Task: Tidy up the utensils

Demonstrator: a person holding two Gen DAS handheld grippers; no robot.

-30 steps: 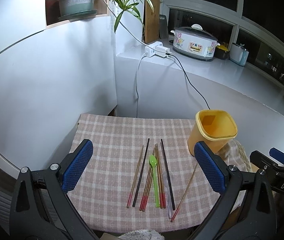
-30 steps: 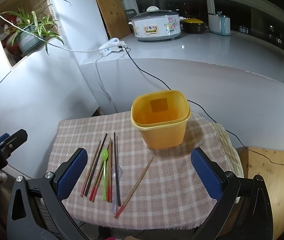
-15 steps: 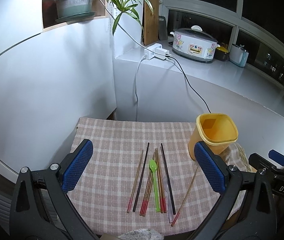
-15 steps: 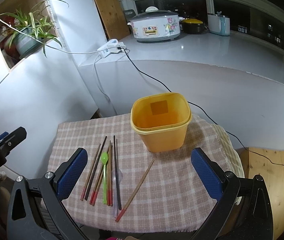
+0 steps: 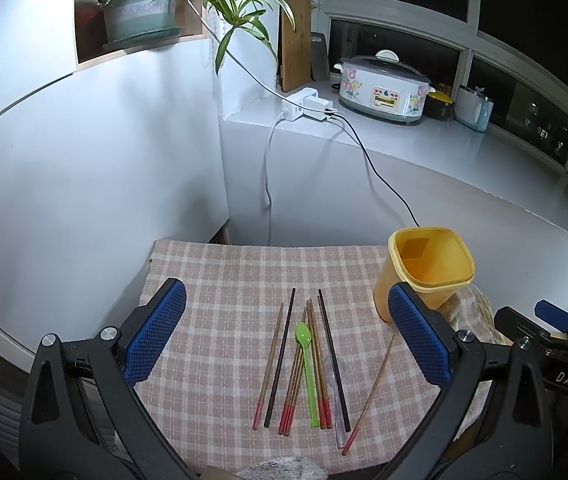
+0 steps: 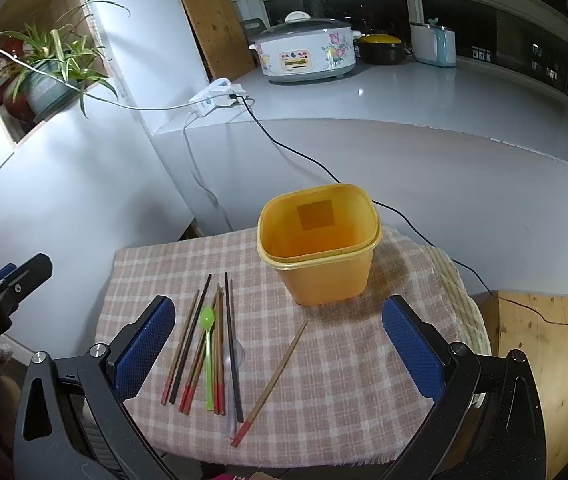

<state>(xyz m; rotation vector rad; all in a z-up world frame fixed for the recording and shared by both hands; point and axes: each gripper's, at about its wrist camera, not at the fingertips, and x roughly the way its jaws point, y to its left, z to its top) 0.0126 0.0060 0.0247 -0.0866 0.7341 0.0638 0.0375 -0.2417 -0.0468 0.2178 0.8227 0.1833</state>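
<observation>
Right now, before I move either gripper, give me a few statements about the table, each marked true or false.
1. The yellow container stands upright and holds no utensils. True.
2. The green spoon is inside the container. False: it lies on the checked cloth among the chopsticks.
3. One red-tipped chopstick lies apart from the bundle, at an angle. True.
4. The right gripper is clamped on a chopstick. False: its jaws are wide open and hold nothing.
5. The left gripper has open jaws too. True.
</observation>
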